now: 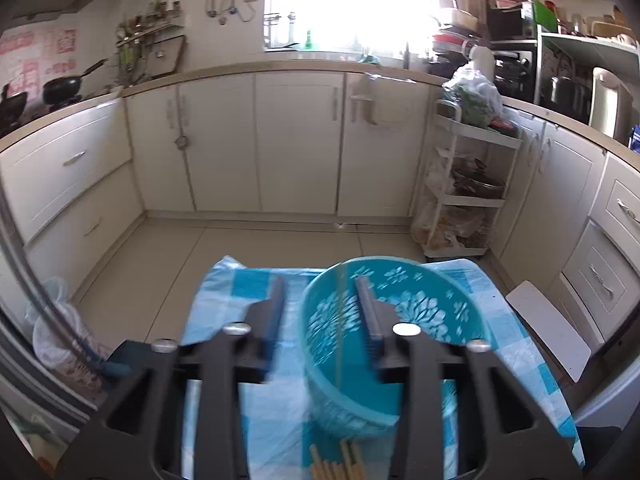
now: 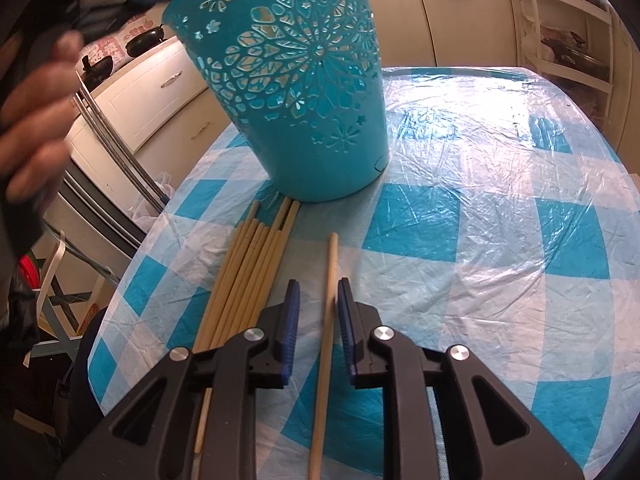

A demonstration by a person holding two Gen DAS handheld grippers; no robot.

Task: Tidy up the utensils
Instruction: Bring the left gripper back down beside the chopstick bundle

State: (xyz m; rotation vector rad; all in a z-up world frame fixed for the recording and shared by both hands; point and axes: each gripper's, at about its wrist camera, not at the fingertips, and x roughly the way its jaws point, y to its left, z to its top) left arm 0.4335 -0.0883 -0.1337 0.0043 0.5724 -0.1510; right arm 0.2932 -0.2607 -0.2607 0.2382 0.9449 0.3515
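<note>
Right hand-held gripper (image 2: 318,316) sits low over the near edge of the worktop (image 2: 500,208), jaws parted, pads either side of a single chopstick (image 2: 329,300) but not touching it — nothing clamped. Left hand-held gripper (image 1: 320,308) hangs above the teal basket (image 1: 396,336), jaws wide apart and gripping nothing; its right finger is over the basket mouth, left finger outside the rim.

Worktop is covered in a blue-and-white check cloth under clear plastic. Teal perforated basket (image 2: 296,92) stands on the far-left part of it, appearing tilted in the right wrist view. One thin stick (image 1: 340,320) stands upright inside it, blurred.

Bundle of chopsticks (image 2: 248,276) lies on the cloth, far tips just at the basket's base. Single chopstick lies just right of the bundle, parallel, apart from it.
</note>
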